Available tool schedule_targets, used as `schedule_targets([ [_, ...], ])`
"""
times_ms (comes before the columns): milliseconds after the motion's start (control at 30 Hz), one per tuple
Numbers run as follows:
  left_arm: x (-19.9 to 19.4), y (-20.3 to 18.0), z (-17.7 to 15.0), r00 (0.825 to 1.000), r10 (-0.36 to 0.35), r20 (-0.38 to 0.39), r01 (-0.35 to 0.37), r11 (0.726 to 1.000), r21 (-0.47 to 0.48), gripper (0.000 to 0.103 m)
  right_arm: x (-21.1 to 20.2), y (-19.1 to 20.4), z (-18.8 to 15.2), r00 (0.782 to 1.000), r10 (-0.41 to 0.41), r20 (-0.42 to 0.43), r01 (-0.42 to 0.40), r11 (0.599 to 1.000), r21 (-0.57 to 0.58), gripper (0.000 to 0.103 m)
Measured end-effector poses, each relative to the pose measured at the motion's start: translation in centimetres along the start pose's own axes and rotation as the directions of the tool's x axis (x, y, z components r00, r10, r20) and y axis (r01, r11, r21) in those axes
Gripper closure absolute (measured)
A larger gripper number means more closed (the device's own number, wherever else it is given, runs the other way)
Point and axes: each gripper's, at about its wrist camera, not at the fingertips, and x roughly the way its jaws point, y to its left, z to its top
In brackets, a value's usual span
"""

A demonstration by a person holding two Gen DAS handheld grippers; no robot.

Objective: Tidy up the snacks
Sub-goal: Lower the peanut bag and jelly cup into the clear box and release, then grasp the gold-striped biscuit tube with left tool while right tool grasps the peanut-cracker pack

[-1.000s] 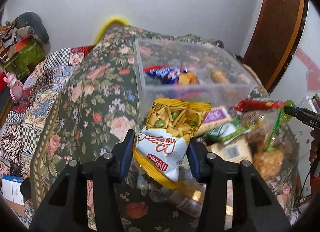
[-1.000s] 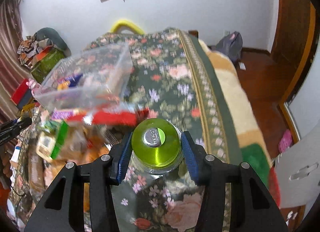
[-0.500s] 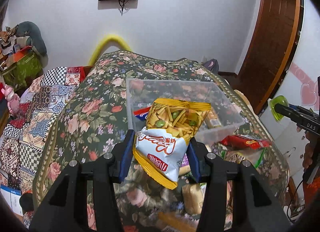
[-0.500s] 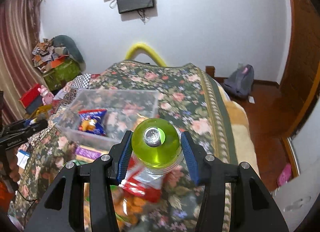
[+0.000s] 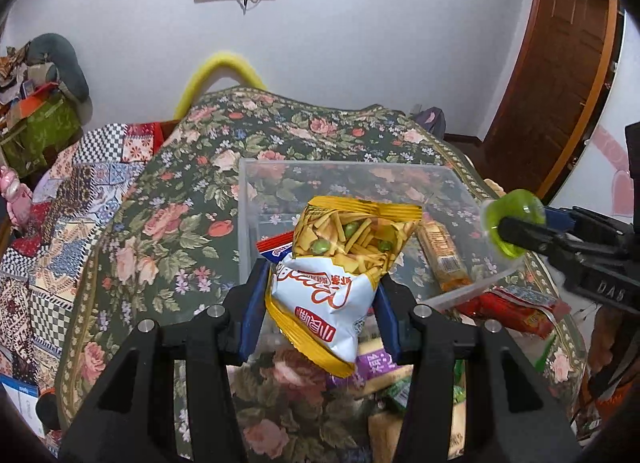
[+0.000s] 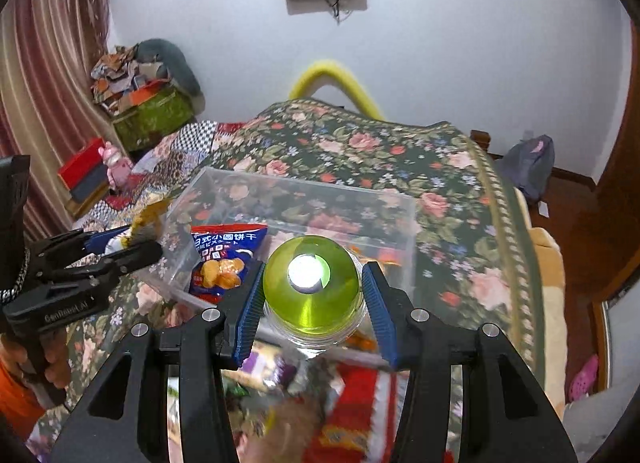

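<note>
Snack bag [image 5: 340,275] clamped by left gripper [image 5: 320,311] over bin [image 5: 360,167]

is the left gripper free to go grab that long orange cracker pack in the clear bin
Probably not yet: the left gripper is shut on the yellow snack bag. The cracker pack itself lies uncovered in the open-topped clear bin.

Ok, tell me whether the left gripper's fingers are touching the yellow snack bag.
Touching. The left wrist view shows the left gripper's blue fingers pressed against both sides of the yellow snack bag.
</note>
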Motion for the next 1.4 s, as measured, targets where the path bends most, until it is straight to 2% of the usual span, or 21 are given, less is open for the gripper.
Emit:
schedule_targets([
  [267, 2.5, -0.2, 0.5, 0.999, 0.031, -0.032, -0.030, 0.999, 0.026, 0.054, 4.4, 0.9, 0.6, 0.992, -0.010, -0.123, 0.008, 1.000, -0.019, 0.057],
  [533, 3.7, 0.0, 0.4, 0.997, 0.050, -0.055, -0.049, 0.999, 0.012, 0.054, 6.0, 1.1, -0.1, 0.980, -0.019, -0.196, 0.018, 1.000, -0.008, 0.057],
  [767, 2.8, -0.6, 0.1, 0.998, 0.028, -0.063, -0.027, 1.000, 0.015, 0.050, 3.4, 1.4, 0.5, 0.990, -0.006, -0.137, 0.003, 1.000, -0.017, 0.052],
  [967, -1.1, -1.2, -0.5, 1.000, 0.020, -0.013, -0.020, 0.999, 0.030, 0.043, -0.4, 1.6, -0.2, 0.998, -0.006, -0.063, 0.003, 0.999, -0.044, 0.048],
  [1100, -3.6, -1.6, -1.7, 1.000, 0.013, 0.001, -0.013, 0.999, 0.043, 0.037, -3.2, 1.7, -1.5, 1.000, -0.007, -0.020, 0.006, 0.998, -0.058, 0.042],
  [1267, -5.5, -1.7, -4.3, 1.000, 0.003, -0.029, -0.002, 0.999, 0.032, 0.031, -5.6, 1.5, -3.8, 1.000, -0.012, 0.005, 0.012, 0.999, -0.053, 0.035],
  [1400, -5.7, -2.0, -6.7, 0.997, 0.002, -0.081, 0.000, 1.000, 0.024, 0.030, -6.6, 1.0, -6.0, 1.000, -0.018, 0.000, 0.018, 1.000, -0.014, 0.031],
])
